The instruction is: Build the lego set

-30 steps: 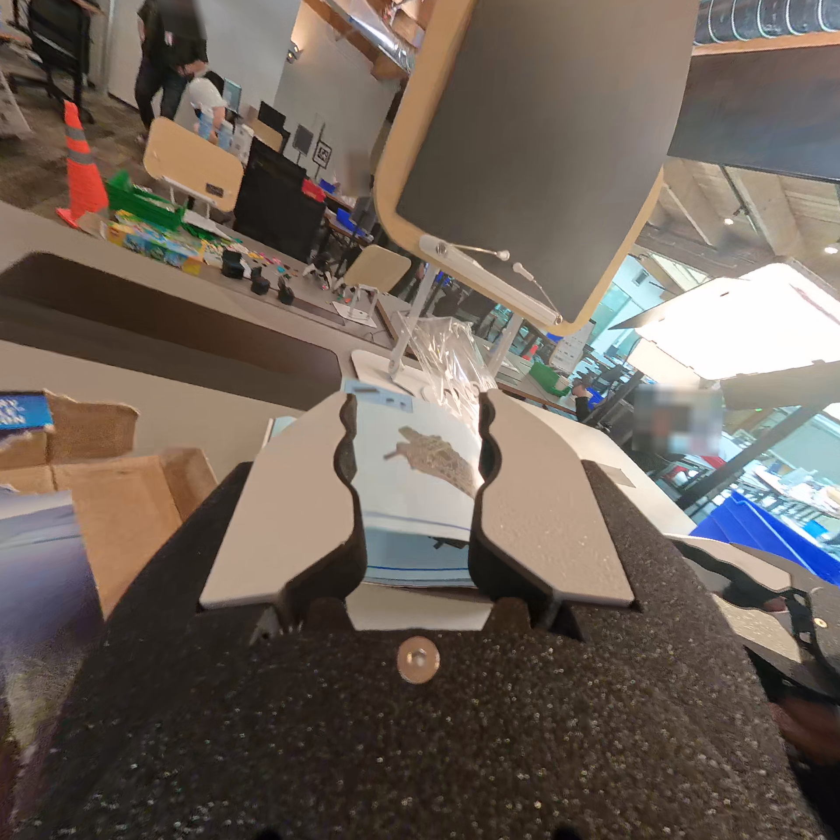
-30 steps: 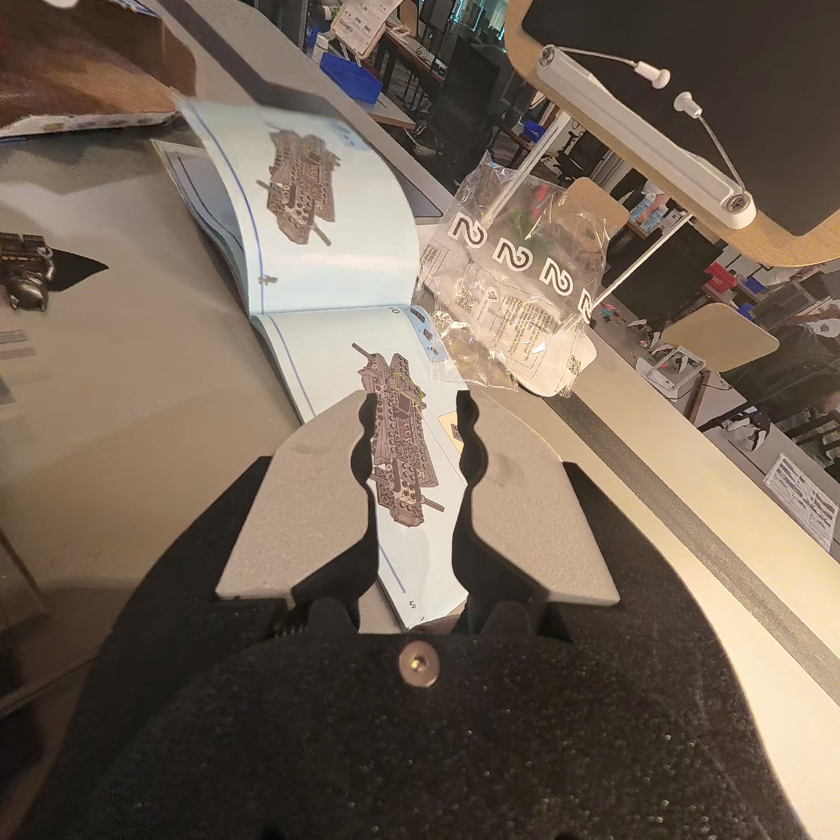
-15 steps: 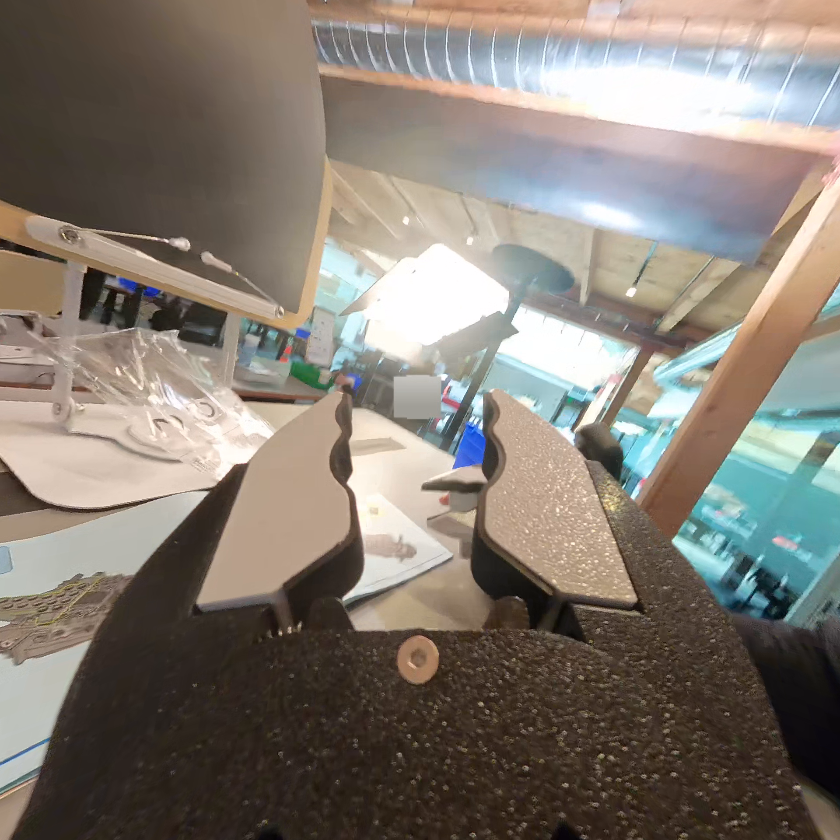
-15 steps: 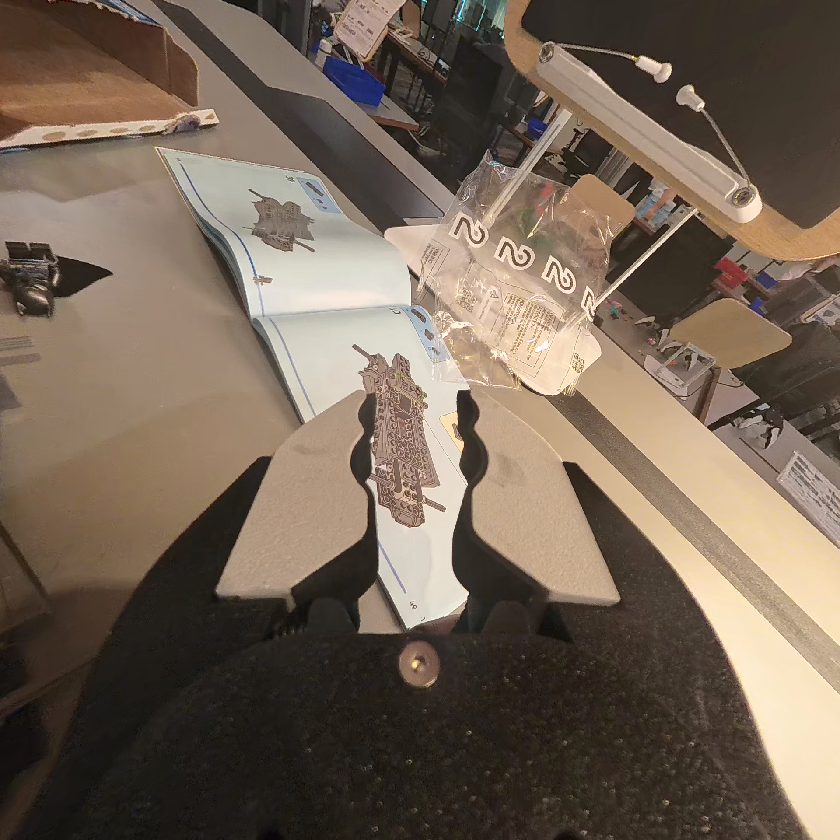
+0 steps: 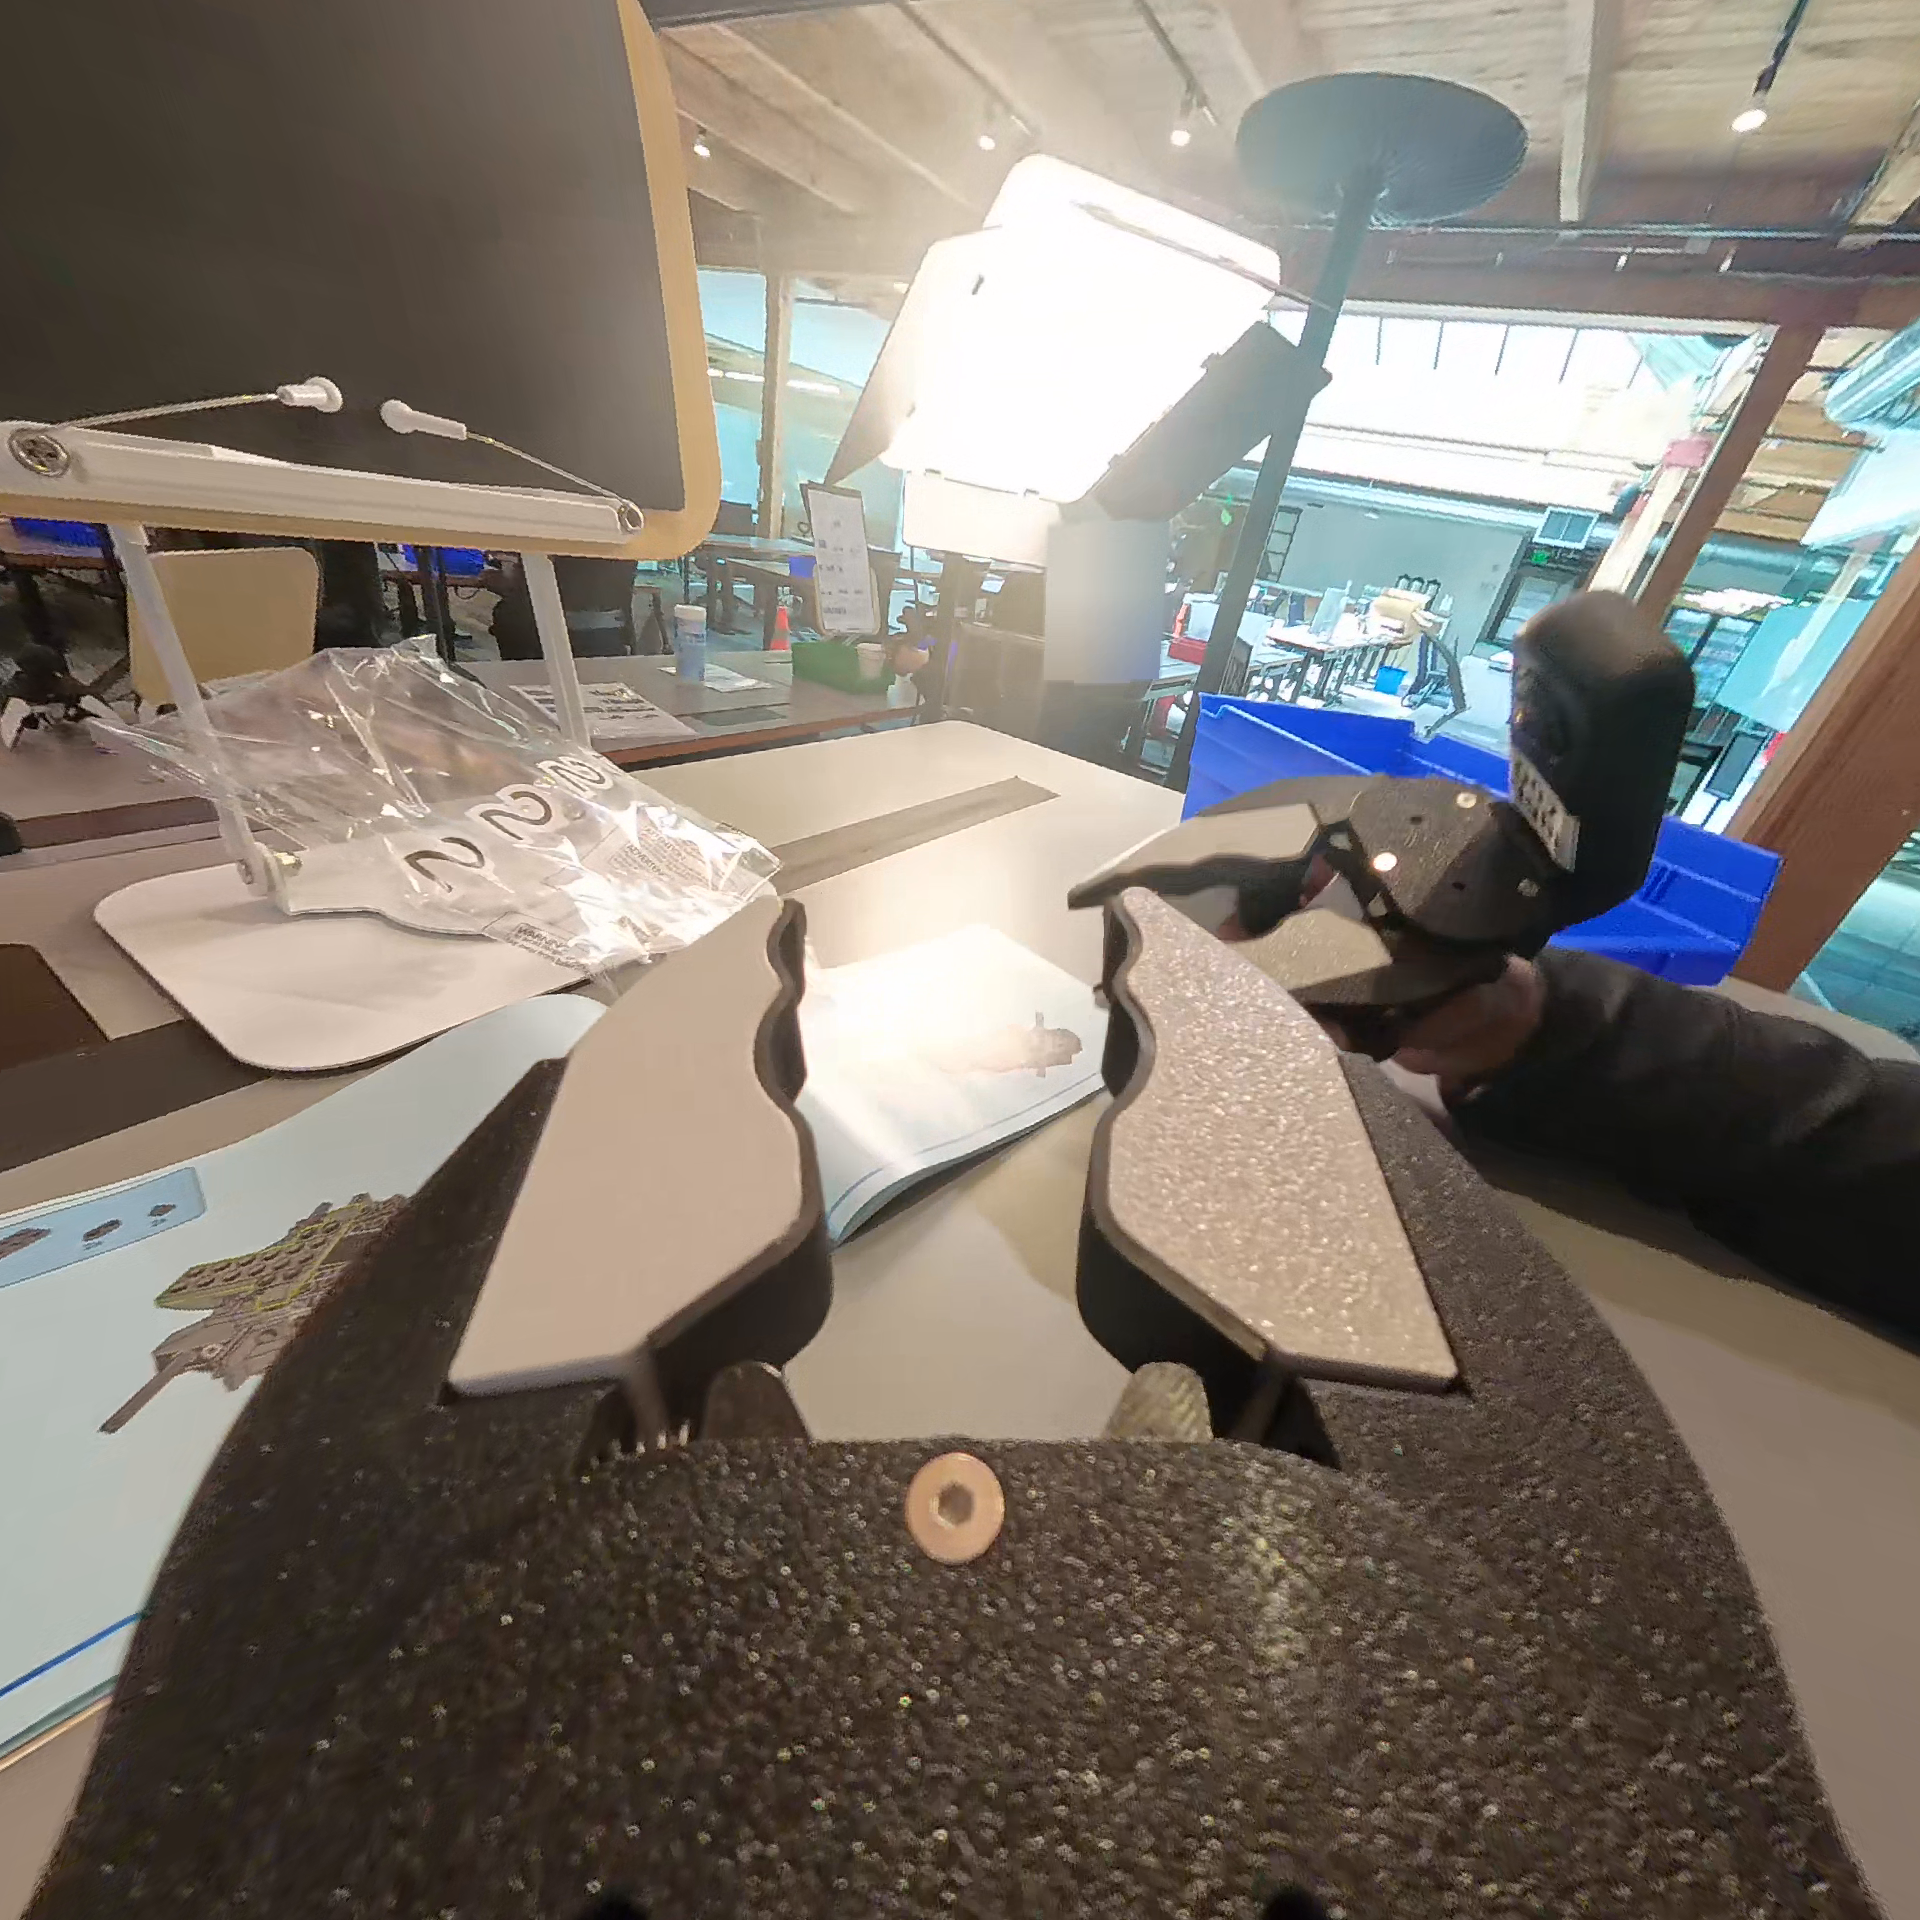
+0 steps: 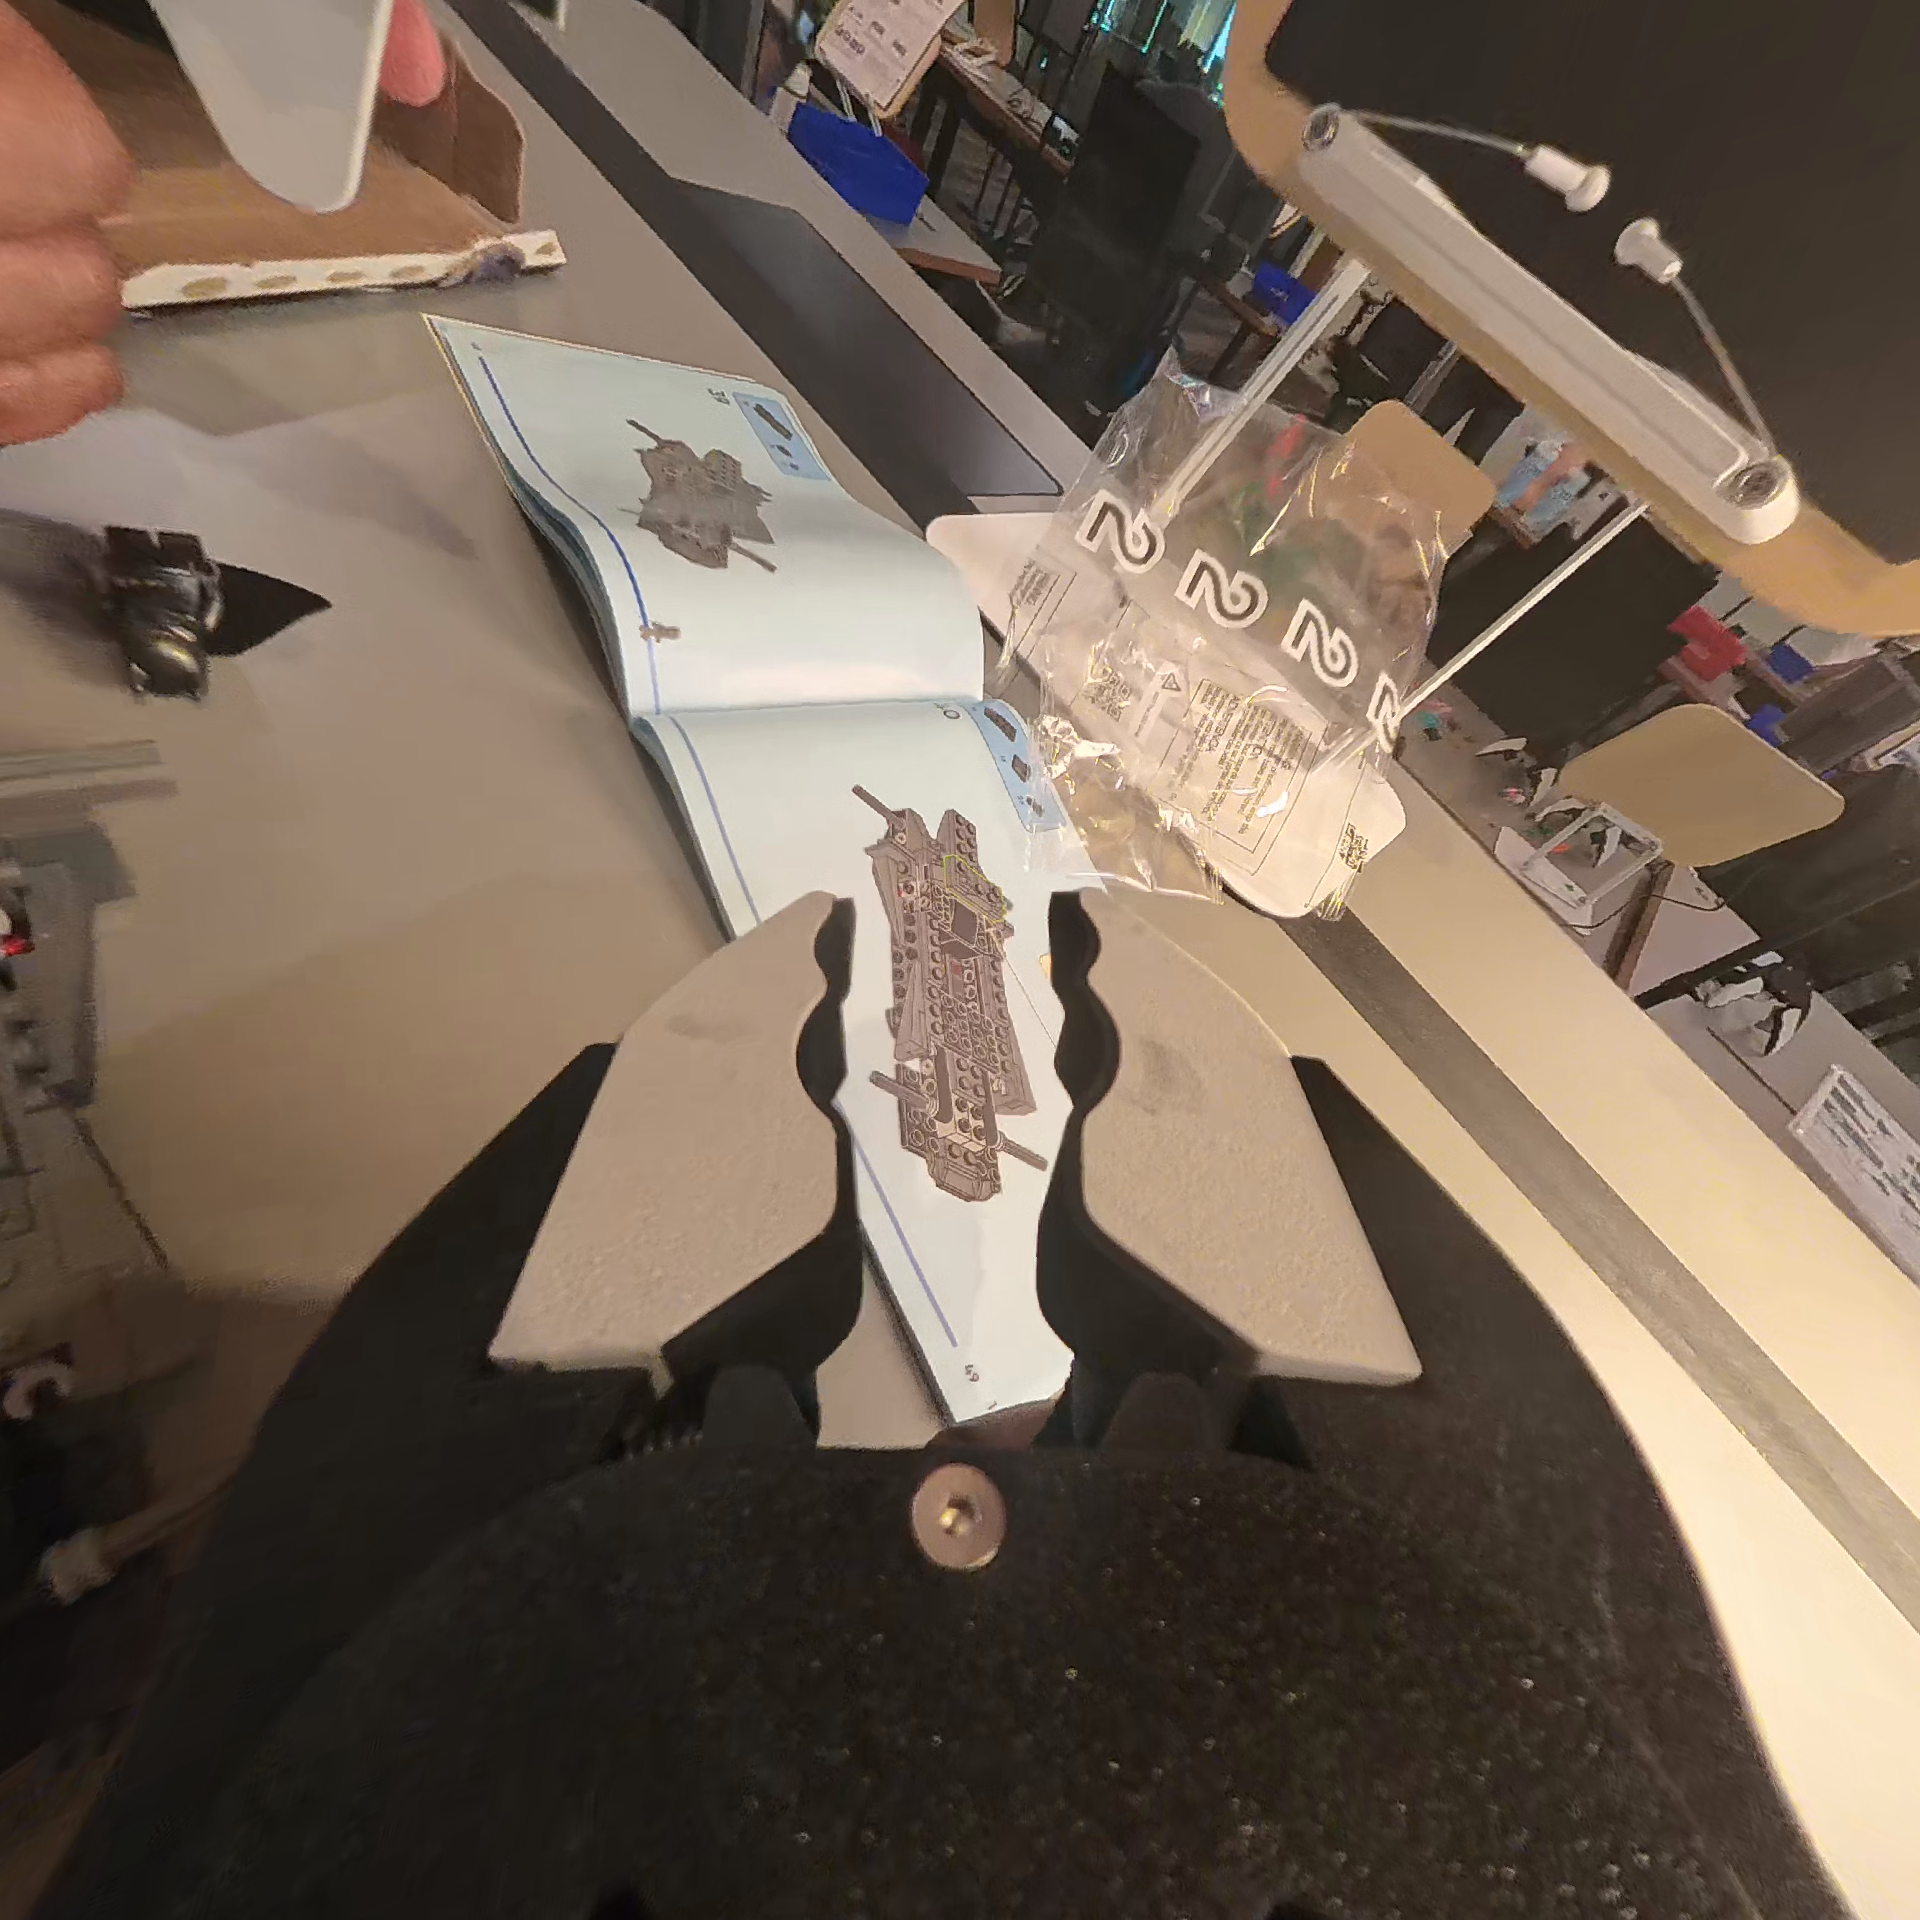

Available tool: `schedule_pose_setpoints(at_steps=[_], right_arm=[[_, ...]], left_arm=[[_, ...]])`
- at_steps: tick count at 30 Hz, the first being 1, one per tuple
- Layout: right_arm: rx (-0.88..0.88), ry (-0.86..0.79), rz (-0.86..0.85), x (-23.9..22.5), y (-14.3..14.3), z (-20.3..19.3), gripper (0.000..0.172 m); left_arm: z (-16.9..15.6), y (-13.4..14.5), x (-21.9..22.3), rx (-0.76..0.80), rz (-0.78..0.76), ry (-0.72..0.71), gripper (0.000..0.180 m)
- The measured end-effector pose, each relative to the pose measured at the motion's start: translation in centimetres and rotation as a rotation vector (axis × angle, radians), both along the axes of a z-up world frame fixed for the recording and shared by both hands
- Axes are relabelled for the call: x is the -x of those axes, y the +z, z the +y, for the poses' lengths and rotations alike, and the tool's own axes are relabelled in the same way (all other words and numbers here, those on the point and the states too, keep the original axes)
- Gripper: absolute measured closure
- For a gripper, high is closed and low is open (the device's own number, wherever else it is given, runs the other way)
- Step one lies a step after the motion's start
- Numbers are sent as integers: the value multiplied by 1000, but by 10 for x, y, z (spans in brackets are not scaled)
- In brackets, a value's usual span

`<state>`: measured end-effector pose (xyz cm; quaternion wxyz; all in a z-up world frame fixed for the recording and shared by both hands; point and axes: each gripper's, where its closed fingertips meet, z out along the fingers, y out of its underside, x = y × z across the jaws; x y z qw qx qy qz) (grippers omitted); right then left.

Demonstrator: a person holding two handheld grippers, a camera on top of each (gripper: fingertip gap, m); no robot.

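Observation:
An open instruction booklet (image 6: pixel 727 540) with light-blue pages lies flat on the grey table (image 6: pixel 364 883). My right gripper (image 6: pixel 951 914) is open over its near page, with nothing between the pads. It also shows in the left wrist view (image 5: pixel 1195 883), by the booklet's (image 5: pixel 935 1039) far edge. My left gripper (image 5: pixel 951 914) is open and empty, low over the other page. One of its pale fingers (image 6: pixel 281 94) shows at the top left of the right wrist view, with a hand (image 6: pixel 52 260) beside it.
A clear plastic bag (image 6: pixel 1226 665) lies on the white base (image 5: pixel 260 966) of a book stand (image 5: pixel 312 260) beside the booklet. A small black brick model (image 6: pixel 166 613) and a cardboard box (image 6: pixel 312 239) are on the table. A blue bin (image 5: pixel 1351 748) and a studio light (image 5: pixel 1070 332) stand beyond it. The left gripper's tips are roughly 15 cm from the right gripper's.
The far page stood curled up between my left gripper's fingers and now lies flat. The left gripper has swung away to the right. The right gripper has stayed in place.

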<state>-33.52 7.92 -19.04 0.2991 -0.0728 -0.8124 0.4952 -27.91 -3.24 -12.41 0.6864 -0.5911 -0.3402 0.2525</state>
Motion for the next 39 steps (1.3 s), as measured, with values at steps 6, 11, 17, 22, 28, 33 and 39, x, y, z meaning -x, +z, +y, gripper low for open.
schedule_pose_setpoints(at_steps=[6, 11, 17, 22, 28, 33, 39], right_arm=[[130, 104, -64, -38, 63, 7, 133], [10, 139, -141, -74, 103, 114, 137], [-392, 21, -431, -23, 70, 276, 140], [-688, 104, -636, -2, -9, 288, 128], [-853, 53, -675, 9, -65, 305, 133], [-793, 46, -744, 2, -66, 300, 156], [-714, -110, -616, -2, 0, 304, 156]], left_arm=[[-5, -7, -8, 58, 24, 23, 125], [-4, -7, -8, 41, 26, 33, 126], [1, -15, -8, 88, 11, 32, 126], [-5, -9, -10, 100, 30, 70, 126], [-14, 2, -20, 59, 71, 103, 128], [-13, 6, -20, 4, 69, 80, 129], [0, 4, -26, 56, 72, 39, 129]])
